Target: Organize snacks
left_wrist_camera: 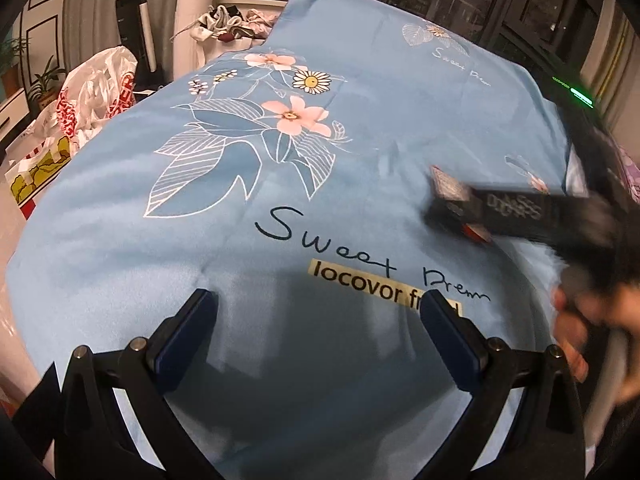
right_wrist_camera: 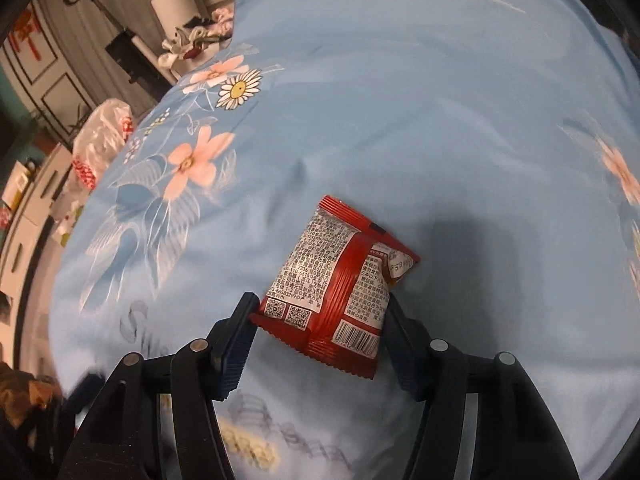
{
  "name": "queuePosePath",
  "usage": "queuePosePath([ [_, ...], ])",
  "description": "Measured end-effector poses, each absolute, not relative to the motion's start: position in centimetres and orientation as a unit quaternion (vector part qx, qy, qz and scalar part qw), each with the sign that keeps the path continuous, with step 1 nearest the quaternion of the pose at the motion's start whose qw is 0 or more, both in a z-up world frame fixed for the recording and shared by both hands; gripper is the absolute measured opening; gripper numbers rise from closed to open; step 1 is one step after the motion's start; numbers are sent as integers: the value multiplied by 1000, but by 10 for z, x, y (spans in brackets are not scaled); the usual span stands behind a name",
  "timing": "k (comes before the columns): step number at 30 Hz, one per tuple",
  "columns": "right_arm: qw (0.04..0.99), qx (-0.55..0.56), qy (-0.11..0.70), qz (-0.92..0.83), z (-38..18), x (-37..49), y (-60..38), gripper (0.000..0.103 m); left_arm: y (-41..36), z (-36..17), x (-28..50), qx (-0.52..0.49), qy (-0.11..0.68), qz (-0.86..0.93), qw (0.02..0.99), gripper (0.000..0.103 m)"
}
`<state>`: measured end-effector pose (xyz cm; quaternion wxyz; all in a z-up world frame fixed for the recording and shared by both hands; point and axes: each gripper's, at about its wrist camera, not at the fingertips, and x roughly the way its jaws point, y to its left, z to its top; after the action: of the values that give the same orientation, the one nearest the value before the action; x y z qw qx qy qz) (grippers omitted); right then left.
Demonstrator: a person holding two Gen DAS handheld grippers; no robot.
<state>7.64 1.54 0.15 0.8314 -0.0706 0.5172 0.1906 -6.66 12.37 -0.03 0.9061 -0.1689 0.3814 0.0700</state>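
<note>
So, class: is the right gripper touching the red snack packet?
Touching. The right wrist view shows the right gripper with both jaws pressed against the red snack packet.

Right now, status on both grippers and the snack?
Left gripper open, empty over the blue floral cloth. Right gripper shut on red snack packet, lifted, blurred in the left view. Nothing blocking.

a snack packet [right_wrist_camera: 340, 284] sits between the right gripper [right_wrist_camera: 320, 312] fingers, above the bedsheet [right_wrist_camera: 400, 120].
</note>
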Motion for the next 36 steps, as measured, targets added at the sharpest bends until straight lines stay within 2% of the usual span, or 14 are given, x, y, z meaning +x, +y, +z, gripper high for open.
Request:
queuePosePath([
  [12, 831, -44, 534, 150, 7, -24, -94, 63, 98, 0, -69, -150, 383, 56, 910, 102],
  [14, 830, -19, 538, 146, 11, -25, -103, 66, 93, 3, -72, -174, 375, 12, 910, 102],
  [18, 819, 100, 535, 179, 19, -19, -130, 73, 83, 7, -73, -260, 361, -112, 889, 102],
  [22, 820, 138, 521, 193, 19, -11, -146, 76, 64, 6, -68, -309, 362, -195, 858, 102],
  [25, 829, 137, 515, 169, 11, -6, -158, 84, 44, 5, -64, -275, 377, -185, 865, 102],
  [28, 823, 190, 502, 187, 4, -3, -172, 87, 22, 8, -65, -213, 383, -182, 880, 102],
  [34, 799, 248, 499, 227, -4, 8, -177, 88, -19, 3, -57, -192, 400, -269, 855, 102],
  [36, 798, 249, 497, 233, -4, 8, -175, 88, -29, 3, -57, -183, 383, -263, 866, 102],
])
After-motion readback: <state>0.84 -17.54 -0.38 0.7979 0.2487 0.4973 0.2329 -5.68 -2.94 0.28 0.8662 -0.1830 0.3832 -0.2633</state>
